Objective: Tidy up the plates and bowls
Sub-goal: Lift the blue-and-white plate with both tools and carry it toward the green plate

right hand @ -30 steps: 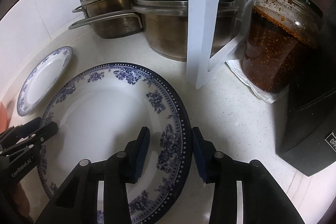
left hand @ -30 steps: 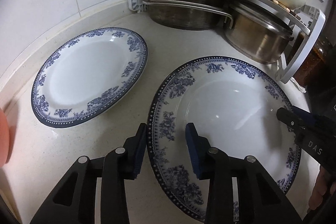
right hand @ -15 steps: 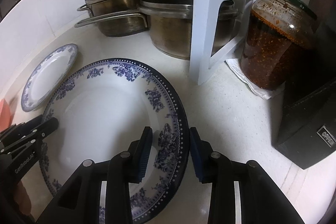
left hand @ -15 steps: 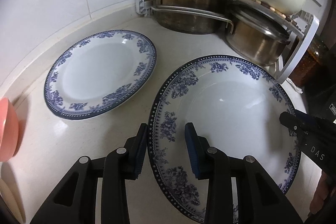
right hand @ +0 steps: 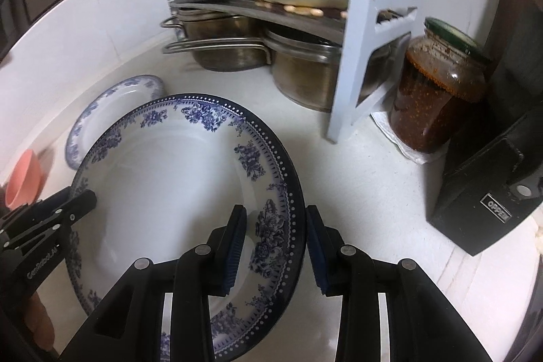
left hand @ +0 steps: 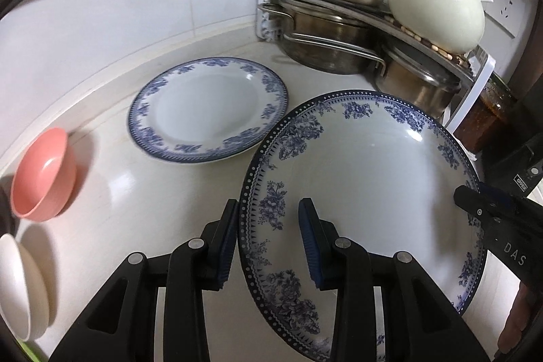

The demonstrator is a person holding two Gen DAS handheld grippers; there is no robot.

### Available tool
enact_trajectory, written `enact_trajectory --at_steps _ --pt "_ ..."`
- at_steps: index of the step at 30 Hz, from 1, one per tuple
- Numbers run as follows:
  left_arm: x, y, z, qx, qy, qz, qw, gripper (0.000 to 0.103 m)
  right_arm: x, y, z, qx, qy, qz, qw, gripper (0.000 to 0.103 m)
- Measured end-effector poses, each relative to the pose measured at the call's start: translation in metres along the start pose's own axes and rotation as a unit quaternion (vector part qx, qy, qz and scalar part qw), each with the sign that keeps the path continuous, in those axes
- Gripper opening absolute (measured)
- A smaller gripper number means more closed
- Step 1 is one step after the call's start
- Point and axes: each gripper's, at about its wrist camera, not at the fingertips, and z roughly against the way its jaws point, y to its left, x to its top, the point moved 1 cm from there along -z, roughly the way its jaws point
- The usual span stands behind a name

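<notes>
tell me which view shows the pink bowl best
The left wrist view: the pink bowl shows whole, tipped on its side on the counter beside a white bowl. The right wrist view catches only a blurred part of it at the left edge.

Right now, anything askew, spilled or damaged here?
Only the large plate looks askew: it is tilted, its far rim above the smaller plate lying flat on the counter. Left gripper and right gripper straddle its opposite rims. No spills or chips visible.
</notes>
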Motion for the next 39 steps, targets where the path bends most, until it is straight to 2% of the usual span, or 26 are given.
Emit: enact_trajectory --at_steps 11,23,39 --pt "-0.021 0.031 0.051 0.017 -0.019 0.028 0.9993 0.035 -0.011 0.034 0.038 0.016 -0.011 0.022 1.0 0.036" --pt "-0.049 0.085 0.102 0.044 -0.04 0.059 0.9965 0.035 -0.029 0.085 0.079 0.04 -0.027 0.057 0.997 0.036" --pt "-0.098 0.155 0.166 0.087 -0.059 0.104 0.989 0.035 -0.062 0.156 0.123 0.079 -0.043 0.106 0.99 0.036"
